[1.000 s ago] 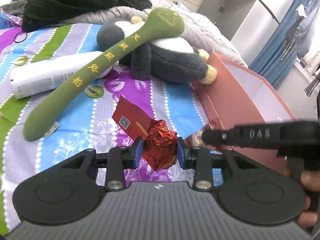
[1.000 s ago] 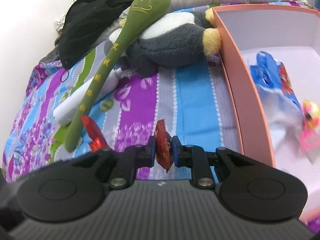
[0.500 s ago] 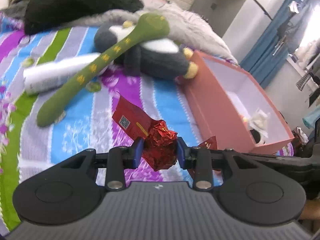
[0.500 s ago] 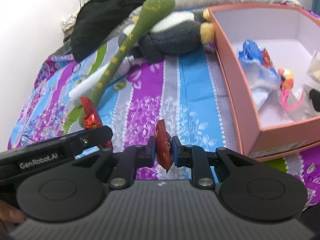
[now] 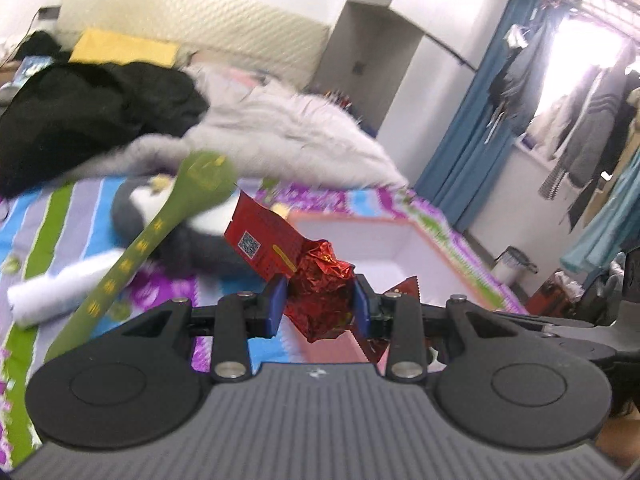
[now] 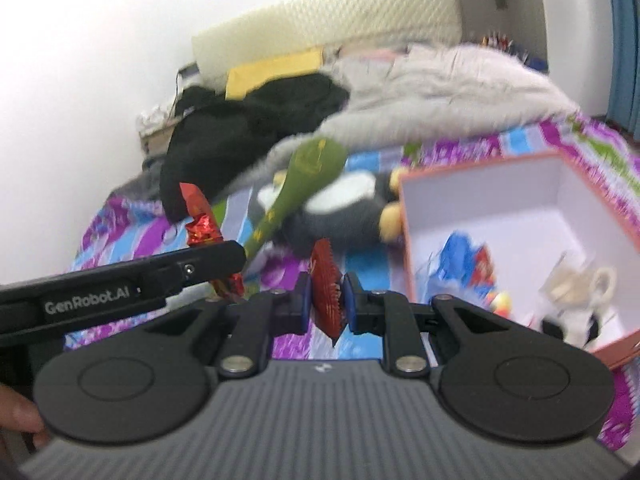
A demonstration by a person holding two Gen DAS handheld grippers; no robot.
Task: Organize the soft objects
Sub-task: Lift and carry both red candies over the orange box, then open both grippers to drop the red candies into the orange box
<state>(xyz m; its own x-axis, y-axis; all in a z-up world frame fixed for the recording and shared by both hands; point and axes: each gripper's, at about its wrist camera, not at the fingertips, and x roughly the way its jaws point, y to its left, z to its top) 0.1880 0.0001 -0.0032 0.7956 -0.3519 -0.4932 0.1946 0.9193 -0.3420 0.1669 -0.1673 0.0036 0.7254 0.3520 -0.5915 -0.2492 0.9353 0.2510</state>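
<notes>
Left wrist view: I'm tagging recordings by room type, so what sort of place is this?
Most likely a bedroom in a home. A bed with a striped floral sheet sits against a padded headboard, heaped with a grey blanket, and clothes hang beside blue curtains at the window.

- A bed with a striped purple, blue, green and grey floral sheet is filling the middle of both views.
- A salmon-pink cardboard box with a white inside is sitting on it at the right.
- A grey-and-white plush toy is lying at centre, a long green plush stick with yellow characters leaning across it.
- A white cylinder is lying at left.
- Black clothing and a grey furry blanket are piled towards the top.
</notes>
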